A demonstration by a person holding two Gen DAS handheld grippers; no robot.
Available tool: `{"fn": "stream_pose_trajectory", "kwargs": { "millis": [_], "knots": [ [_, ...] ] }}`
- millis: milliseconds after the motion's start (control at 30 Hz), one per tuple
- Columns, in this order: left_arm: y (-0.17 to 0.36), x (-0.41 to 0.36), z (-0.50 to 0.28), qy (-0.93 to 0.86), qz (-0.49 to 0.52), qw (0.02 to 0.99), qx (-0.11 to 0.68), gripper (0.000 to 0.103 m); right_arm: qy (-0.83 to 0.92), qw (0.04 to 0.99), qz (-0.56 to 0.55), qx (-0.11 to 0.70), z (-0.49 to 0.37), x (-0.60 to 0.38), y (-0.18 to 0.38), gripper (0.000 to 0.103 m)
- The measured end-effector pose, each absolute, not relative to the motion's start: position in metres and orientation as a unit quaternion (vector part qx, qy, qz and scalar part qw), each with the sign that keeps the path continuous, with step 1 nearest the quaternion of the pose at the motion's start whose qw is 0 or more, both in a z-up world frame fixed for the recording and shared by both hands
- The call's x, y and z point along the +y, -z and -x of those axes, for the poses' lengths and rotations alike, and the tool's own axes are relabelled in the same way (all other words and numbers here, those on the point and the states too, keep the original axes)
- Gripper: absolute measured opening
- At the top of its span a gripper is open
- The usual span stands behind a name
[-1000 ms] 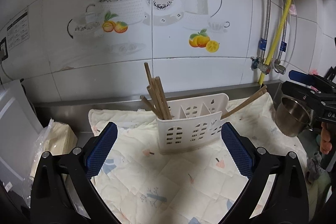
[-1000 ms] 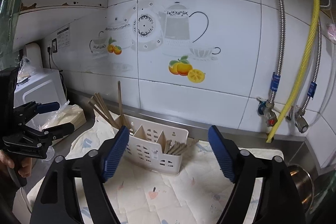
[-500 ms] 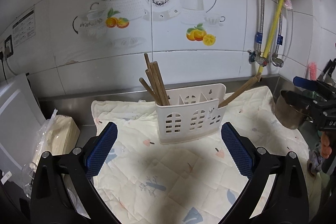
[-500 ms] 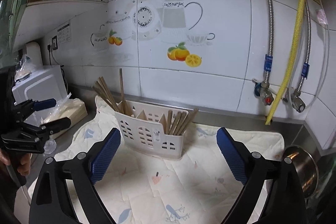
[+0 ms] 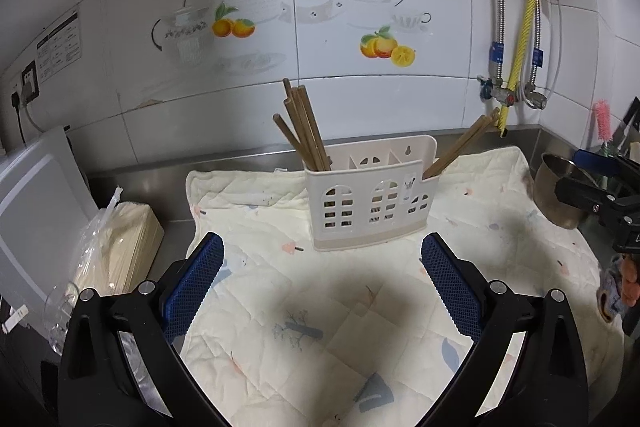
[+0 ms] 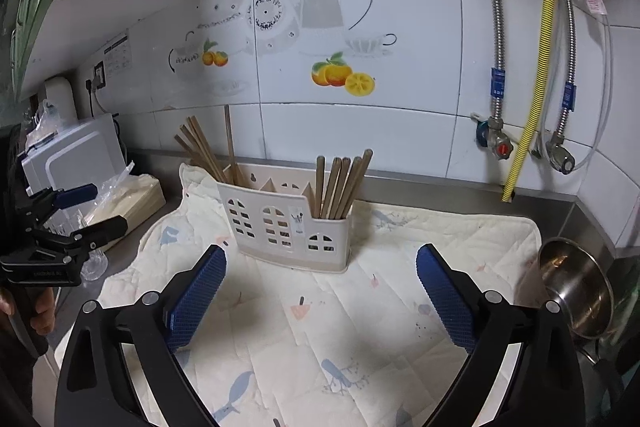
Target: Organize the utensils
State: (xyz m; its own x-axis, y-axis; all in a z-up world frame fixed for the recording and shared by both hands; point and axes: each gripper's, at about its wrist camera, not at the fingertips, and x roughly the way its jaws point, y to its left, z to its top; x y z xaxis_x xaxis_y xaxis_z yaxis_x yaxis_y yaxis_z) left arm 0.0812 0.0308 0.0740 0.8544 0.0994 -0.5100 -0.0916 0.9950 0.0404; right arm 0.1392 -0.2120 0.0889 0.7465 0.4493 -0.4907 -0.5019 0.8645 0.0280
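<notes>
A white slotted utensil holder (image 5: 370, 197) stands upright on a quilted cream mat (image 5: 320, 327); it also shows in the right wrist view (image 6: 286, 227). Several brown chopsticks (image 5: 302, 125) stand in its left compartment and several more (image 5: 460, 143) lean out of its right compartment; the right wrist view shows both bunches, left (image 6: 206, 155) and right (image 6: 340, 185). My left gripper (image 5: 322, 287) is open and empty, in front of the holder. My right gripper (image 6: 320, 293) is open and empty, also in front of it.
A steel pot (image 6: 576, 291) sits at the mat's right edge. A bagged stack of paper (image 5: 120, 247) and a white appliance (image 5: 36, 215) stand to the left. Pipes and valves (image 6: 500, 135) run down the tiled wall at the right.
Both grippers have drawn back from the holder, which now looks smaller and farther off. The right bunch of chopsticks now stands in the right compartment. Both grippers stay open.
</notes>
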Motion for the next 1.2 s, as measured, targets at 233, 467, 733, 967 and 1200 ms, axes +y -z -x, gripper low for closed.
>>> {"fn": "stream_pose_trajectory", "kwargs": {
  "millis": [233,467,733,967,1200],
  "knots": [
    [-0.066,0.035,-0.072,-0.05,0.011,0.961,0.273,0.098,-0.247,0.935,0.056,0.25,-0.129,-0.212,-0.082,0.094],
    [-0.059,0.039,-0.063,-0.059,0.022,0.96,0.274,0.098,-0.235,0.937,0.07,0.248,-0.116,-0.209,-0.074,0.095],
    [-0.055,0.04,-0.055,-0.069,0.015,0.959,0.274,0.098,-0.237,0.936,0.06,0.254,-0.109,-0.21,-0.068,0.095],
    [-0.054,0.034,-0.051,-0.068,0.002,0.96,0.273,0.098,-0.234,0.935,0.049,0.262,-0.108,-0.214,-0.061,0.096],
    [-0.049,0.033,-0.05,-0.069,0.006,0.956,0.284,0.098,-0.226,0.936,0.056,0.265,-0.106,-0.215,-0.055,0.096]
  ]
}}
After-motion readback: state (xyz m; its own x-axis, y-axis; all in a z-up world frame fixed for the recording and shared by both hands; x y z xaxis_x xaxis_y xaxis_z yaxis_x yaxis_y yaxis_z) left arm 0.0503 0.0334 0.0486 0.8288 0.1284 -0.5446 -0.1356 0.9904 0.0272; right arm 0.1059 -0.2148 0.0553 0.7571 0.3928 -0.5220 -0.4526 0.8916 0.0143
